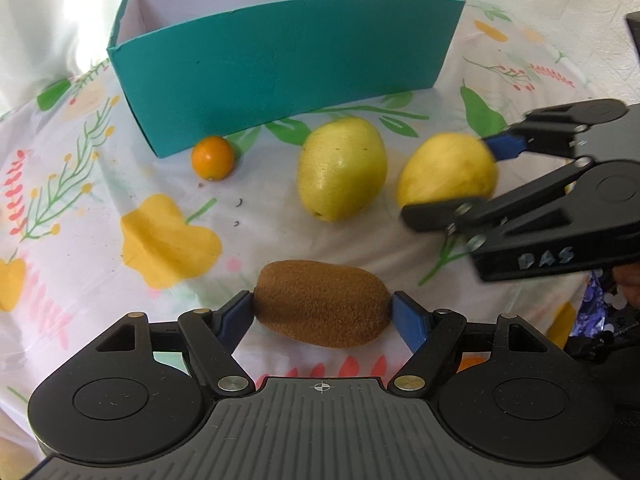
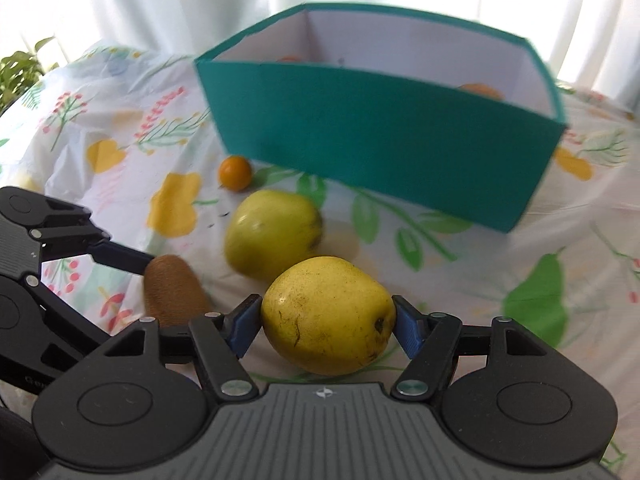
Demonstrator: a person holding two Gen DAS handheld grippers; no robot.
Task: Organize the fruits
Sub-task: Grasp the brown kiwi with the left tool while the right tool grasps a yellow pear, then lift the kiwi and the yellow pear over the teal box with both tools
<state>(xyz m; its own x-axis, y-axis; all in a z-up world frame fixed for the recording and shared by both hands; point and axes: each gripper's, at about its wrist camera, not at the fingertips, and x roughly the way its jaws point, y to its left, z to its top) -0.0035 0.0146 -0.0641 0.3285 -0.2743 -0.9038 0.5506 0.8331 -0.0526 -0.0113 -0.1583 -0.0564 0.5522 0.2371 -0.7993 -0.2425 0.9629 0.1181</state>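
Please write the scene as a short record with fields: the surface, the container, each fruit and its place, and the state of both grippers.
surface: floral tablecloth
container: teal box, open top, white inside; something orange shows inside it in the right wrist view
kiwi: between the blue pads of the left gripper, pads at both ends
spotted yellow fruit: between the pads of the right gripper, pads touching both sides
second yellow-green fruit: free on the cloth, before the box
small orange fruit: free, near the box corner
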